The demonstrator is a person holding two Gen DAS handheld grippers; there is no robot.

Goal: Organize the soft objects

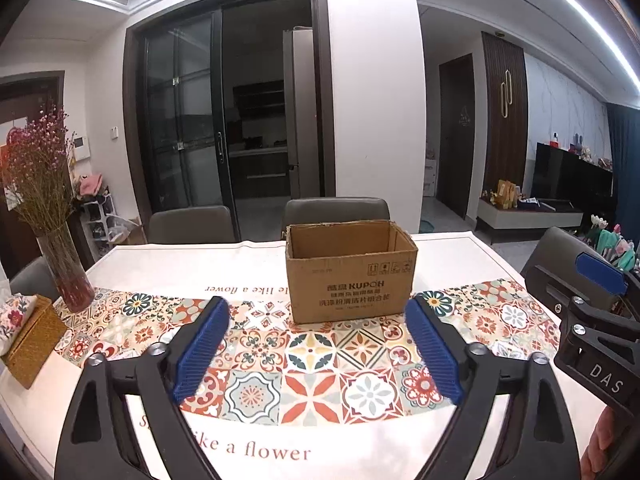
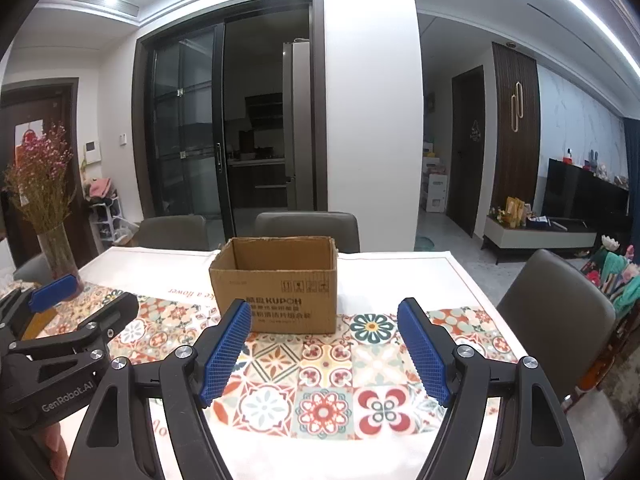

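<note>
your left gripper (image 1: 316,344) spread, holding nothing | your right gripper (image 2: 324,344) spread, holding nothing | open cardboard box (image 1: 350,276) just ahead on patterned tablecloth (image 1: 320,376) | vase (image 1: 66,272), tissue box (image 1: 30,336) left | chairs (image 1: 336,210) behind table

Left hand-held gripper (image 1: 316,344) agape, right hand-held gripper (image 2: 324,344) agape, side by side

A vase of dried flowers (image 1: 52,216) beside a woven tissue box (image 1: 30,336) — chairs (image 1: 336,210) behind.
</note>
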